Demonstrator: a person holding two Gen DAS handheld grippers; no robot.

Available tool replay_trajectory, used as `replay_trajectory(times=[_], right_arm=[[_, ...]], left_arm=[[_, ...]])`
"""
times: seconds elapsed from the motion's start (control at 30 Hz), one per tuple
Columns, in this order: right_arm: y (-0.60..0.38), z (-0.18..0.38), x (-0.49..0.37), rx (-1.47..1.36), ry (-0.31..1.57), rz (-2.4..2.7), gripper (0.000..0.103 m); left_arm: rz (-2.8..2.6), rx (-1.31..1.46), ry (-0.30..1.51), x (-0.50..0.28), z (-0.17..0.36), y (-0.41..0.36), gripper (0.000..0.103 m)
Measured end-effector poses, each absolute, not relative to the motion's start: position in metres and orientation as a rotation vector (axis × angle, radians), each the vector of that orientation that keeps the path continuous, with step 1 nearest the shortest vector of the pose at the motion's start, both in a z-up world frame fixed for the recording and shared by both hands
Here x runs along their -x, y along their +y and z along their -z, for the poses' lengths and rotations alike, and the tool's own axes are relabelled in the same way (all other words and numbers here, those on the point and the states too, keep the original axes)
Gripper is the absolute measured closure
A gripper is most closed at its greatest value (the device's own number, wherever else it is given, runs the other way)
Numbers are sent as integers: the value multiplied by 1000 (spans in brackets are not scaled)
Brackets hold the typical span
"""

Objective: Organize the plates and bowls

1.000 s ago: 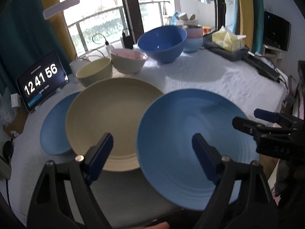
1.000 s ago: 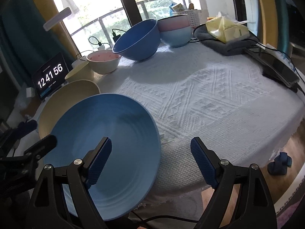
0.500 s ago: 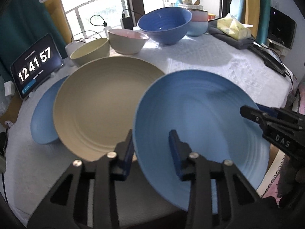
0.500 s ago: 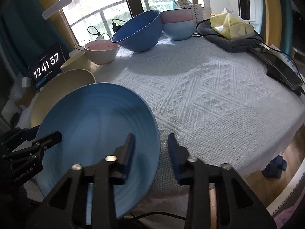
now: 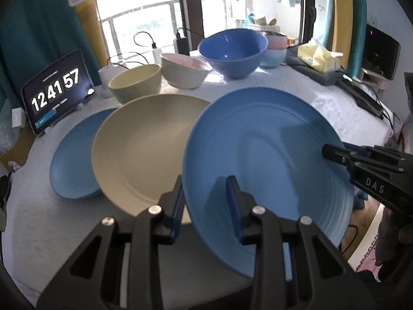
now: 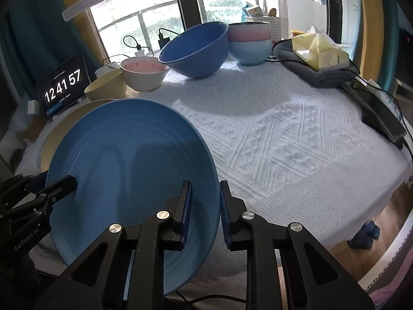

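Both my claws clamp the big blue plate [image 5: 268, 155] at the near surface [image 6: 284, 139] edge: left claw [image 5: 206, 201] on its left rim, right claw [image 6: 204, 206], closing, on its right; the beige plate [image 5: 144, 149] lies just left.

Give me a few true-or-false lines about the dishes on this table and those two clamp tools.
1. Both tools grip the same blue plate. True: the left gripper and the right gripper clamp opposite rims.
2. The beige plate is lifted. False: it lies beside the blue one.
3. The pink bowl sits nested in a light blue bowl. True.
4. The big blue bowl is upside down. False: it stands open side up.
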State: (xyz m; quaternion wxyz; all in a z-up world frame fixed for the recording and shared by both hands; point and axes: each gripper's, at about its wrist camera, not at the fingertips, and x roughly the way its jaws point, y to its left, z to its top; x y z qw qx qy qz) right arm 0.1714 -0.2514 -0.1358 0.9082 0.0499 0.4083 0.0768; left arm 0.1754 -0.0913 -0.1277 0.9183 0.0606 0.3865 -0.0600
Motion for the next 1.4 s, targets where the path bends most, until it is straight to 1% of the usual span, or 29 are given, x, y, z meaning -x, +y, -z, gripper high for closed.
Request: replay_trajectory(times=[0.33,0.77,1.07,1.4], right_arm=[[-222,120,-188,-61,832,-184,80],[-175,110,-223,-6,831,-239,80],[-153,114,-247,8,846,-270,80],[-151,129,-266,-6,877,-279,80]], left_arm=[[75,-79,739,-179,116,-59,71],[-3,-16,706,-194,115,-13,71],[-59,-37,677,-207,114,3,71],[-92,-54,716,-227,124,3,69]])
